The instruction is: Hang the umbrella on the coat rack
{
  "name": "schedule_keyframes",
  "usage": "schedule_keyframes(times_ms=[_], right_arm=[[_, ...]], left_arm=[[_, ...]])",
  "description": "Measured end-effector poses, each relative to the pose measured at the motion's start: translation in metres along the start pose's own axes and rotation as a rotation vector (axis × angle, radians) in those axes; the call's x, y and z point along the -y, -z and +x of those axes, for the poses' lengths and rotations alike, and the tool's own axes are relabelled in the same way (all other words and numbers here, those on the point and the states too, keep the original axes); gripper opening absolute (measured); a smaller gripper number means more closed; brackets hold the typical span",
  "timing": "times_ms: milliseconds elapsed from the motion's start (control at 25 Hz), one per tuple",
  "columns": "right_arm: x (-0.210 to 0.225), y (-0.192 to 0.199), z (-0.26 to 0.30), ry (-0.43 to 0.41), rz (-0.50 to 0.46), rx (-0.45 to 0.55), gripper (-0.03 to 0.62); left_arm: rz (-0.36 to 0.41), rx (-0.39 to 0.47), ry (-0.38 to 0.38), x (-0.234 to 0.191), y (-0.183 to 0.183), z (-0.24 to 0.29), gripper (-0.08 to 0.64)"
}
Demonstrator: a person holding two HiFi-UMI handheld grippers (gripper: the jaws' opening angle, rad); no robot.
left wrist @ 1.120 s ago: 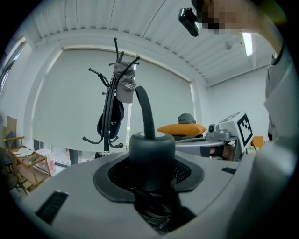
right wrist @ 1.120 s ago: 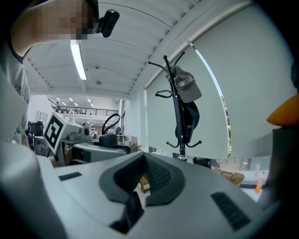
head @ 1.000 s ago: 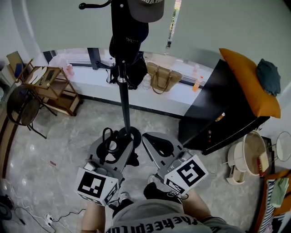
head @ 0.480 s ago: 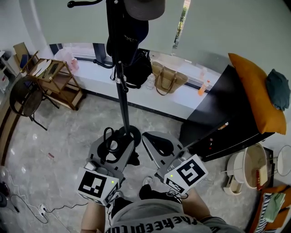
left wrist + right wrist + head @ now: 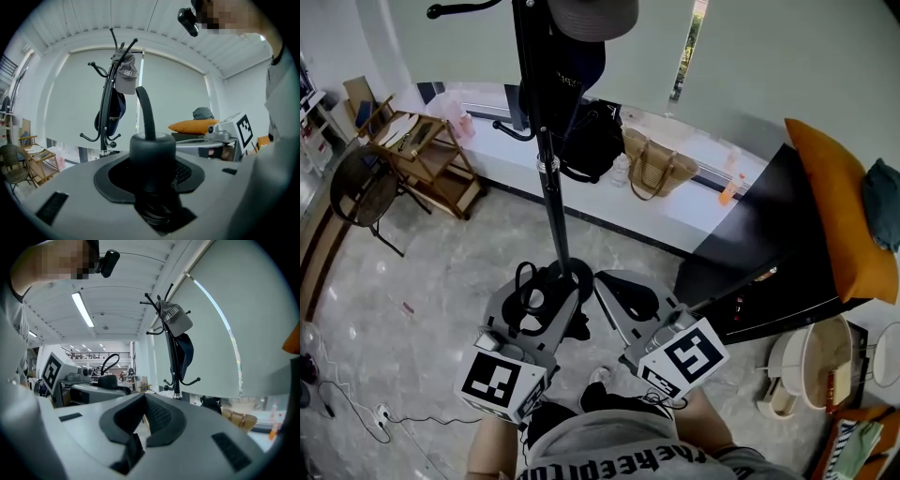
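Umbrella handle (image 5: 152,146) sits clamped in the left gripper (image 5: 534,305), its strap loop (image 5: 146,112) poking up; the rest hides under the jaws. Right gripper (image 5: 623,298) is pinched together, empty. Coat rack (image 5: 551,197) stands just ahead, top cropped.

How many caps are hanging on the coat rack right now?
2. A grey cap hangs at the top of the coat rack, and a dark cap hangs just below it against the same pole. Another behind the pole could be hidden.
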State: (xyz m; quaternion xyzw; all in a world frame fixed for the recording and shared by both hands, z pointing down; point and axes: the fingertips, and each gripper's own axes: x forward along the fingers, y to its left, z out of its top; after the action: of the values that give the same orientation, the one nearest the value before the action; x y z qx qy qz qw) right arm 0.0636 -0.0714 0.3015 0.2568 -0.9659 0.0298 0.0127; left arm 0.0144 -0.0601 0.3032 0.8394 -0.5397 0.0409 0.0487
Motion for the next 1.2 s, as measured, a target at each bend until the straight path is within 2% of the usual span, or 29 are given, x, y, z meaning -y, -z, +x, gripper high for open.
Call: schedule_keyframes(times_ms=[400,600,1200], right_arm=[[0.005,0.000,-0.007,-0.056,0.012,0.018,0.011],[0.010,0.003,-0.009,-0.050,0.022,0.012,0.011],[0.041,0.001,-0.002,0.059,0.031,0.009,0.011]], left_arm=[[-0.005,-0.007,-0.048,0.009,0.000,0.004,0.195],[0.002,-0.015,-0.048,0.010,0.001,0.009,0.195],[-0.010,-0.029,0.055,-0.001,0.001,0.044,0.195]])
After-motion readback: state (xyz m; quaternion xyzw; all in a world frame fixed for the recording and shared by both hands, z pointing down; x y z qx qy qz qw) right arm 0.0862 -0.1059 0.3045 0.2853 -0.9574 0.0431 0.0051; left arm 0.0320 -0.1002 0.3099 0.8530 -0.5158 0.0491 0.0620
